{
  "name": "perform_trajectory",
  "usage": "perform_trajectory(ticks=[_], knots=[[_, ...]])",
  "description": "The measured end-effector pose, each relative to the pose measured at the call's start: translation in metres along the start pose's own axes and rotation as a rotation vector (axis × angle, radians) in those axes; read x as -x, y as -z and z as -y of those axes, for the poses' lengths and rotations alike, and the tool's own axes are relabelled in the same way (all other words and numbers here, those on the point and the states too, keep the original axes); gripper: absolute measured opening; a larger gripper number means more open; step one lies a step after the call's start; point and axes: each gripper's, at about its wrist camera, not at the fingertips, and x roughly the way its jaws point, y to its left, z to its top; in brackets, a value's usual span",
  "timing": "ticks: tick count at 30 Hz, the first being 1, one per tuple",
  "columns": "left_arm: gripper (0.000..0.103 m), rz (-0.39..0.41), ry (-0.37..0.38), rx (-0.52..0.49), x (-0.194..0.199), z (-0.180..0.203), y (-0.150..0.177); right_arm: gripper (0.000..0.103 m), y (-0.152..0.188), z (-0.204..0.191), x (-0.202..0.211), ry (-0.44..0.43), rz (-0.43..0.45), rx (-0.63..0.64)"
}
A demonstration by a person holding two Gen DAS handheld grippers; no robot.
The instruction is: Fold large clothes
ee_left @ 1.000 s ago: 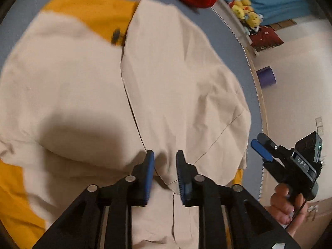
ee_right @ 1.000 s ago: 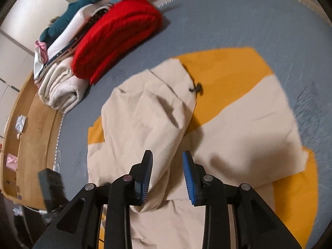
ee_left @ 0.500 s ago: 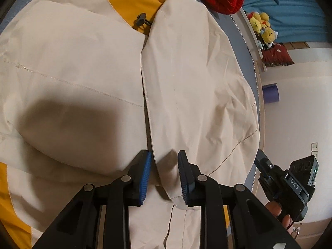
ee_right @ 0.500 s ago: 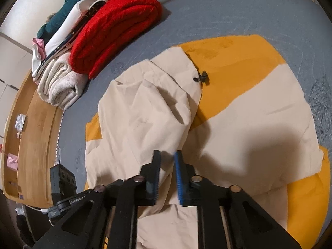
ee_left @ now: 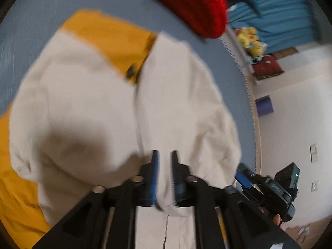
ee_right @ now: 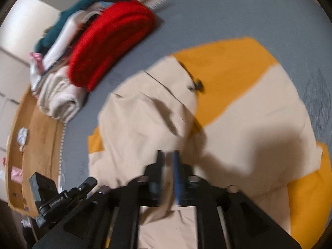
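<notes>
Left wrist view: the left gripper (ee_left: 165, 178) has its blue-padded jaws opening, a fold of the beige and yellow cloth jacket (ee_left: 87, 112) between them; whether the pads press it, the blur hides. The right gripper (ee_right: 168, 176) opens likewise over the same fabric. The jacket lies on the grey-blue bed cover (ee_right: 238, 10), sleeves folded in, near the red knitted bundle (ee_right: 108, 45) at the far edge. Probably the next fold needs a new grasp at the hem.
</notes>
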Motion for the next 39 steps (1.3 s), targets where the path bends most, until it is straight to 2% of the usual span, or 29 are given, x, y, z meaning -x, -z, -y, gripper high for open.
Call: perform_trajectory(ticks=[1, 2, 7, 8, 10, 11, 12, 15, 18, 21, 23, 25, 27, 29, 31, 32, 34, 35, 36, 37, 39], knots=[[0.028, -0.026, 0.001, 0.024, -0.007, -0.006, 0.001, 0.042, 0.001, 0.002, -0.003, 0.007, -0.005, -0.009], [0.028, -0.049, 0.004, 0.041, -0.013, -0.011, 0.002, 0.055, 0.001, 0.003, -0.006, 0.009, -0.006, -0.016], [0.027, -0.078, -0.009, 0.073, -0.027, -0.021, 0.01, 0.057, 0.004, -0.001, -0.02, -0.031, -0.05, -0.011], [0.027, -0.09, 0.002, 0.076, -0.031, -0.02, 0.011, 0.055, 0.005, -0.001, -0.024, -0.036, -0.059, -0.015], [0.026, -0.098, 0.016, 0.082, -0.035, -0.021, 0.013, 0.02, 0.007, -0.003, -0.029, -0.053, -0.067, -0.019], [0.025, -0.096, 0.018, 0.082, -0.037, -0.02, 0.013, 0.011, 0.007, -0.005, -0.031, -0.059, -0.068, -0.015], [0.022, -0.096, 0.016, 0.08, -0.038, -0.019, 0.013, 0.008, 0.007, -0.007, -0.03, -0.074, -0.06, -0.009], [0.004, -0.091, 0.022, 0.083, -0.038, -0.017, 0.013, 0.004, 0.006, -0.017, -0.024, -0.133, -0.045, 0.02], [0.002, -0.03, 0.059, 0.064, -0.022, -0.009, 0.008, 0.003, 0.002, -0.018, -0.016, -0.208, -0.014, 0.004], [0.002, 0.106, 0.105, -0.004, 0.012, 0.009, -0.003, 0.003, -0.002, -0.016, -0.006, -0.287, 0.022, -0.032], [0.002, 0.24, 0.112, -0.075, 0.043, 0.022, -0.007, 0.003, -0.005, -0.015, 0.003, -0.356, 0.067, -0.047], [0.002, 0.283, 0.113, -0.112, 0.052, 0.027, -0.008, 0.003, -0.007, -0.014, 0.011, -0.371, 0.101, -0.043], [0.002, 0.22, 0.077, -0.1, 0.037, 0.023, -0.006, 0.003, -0.007, -0.01, 0.008, -0.324, 0.098, -0.049], [0.002, 0.092, 0.012, -0.062, 0.005, 0.015, -0.002, 0.003, -0.005, -0.004, -0.005, -0.217, 0.043, -0.063], [0.003, -0.091, -0.107, -0.024, -0.032, -0.001, 0.008, 0.003, 0.003, 0.005, -0.025, 0.038, -0.04, -0.038], [0.004, -0.14, -0.14, 0.002, -0.043, -0.01, 0.013, 0.003, 0.005, 0.01, -0.031, 0.087, -0.062, -0.043], [0.004, -0.125, -0.142, 0.033, -0.041, -0.013, 0.012, 0.003, 0.009, 0.025, -0.044, 0.135, -0.126, -0.097], [0.005, -0.106, -0.162, 0.008, -0.037, -0.007, 0.009, 0.003, 0.009, 0.027, -0.045, 0.139, -0.13, -0.105], [0.006, -0.047, -0.22, -0.066, -0.027, 0.006, 0.005, 0.008, 0.008, 0.027, -0.044, 0.14, -0.126, -0.107], [0.013, 0.016, -0.271, -0.13, -0.017, 0.018, 0.004, 0.011, 0.006, 0.025, -0.04, 0.155, -0.114, -0.098], [0.021, 0.125, -0.314, -0.236, -0.003, 0.038, 0.009, 0.021, 0.002, 0.021, -0.032, 0.202, -0.073, -0.072]])
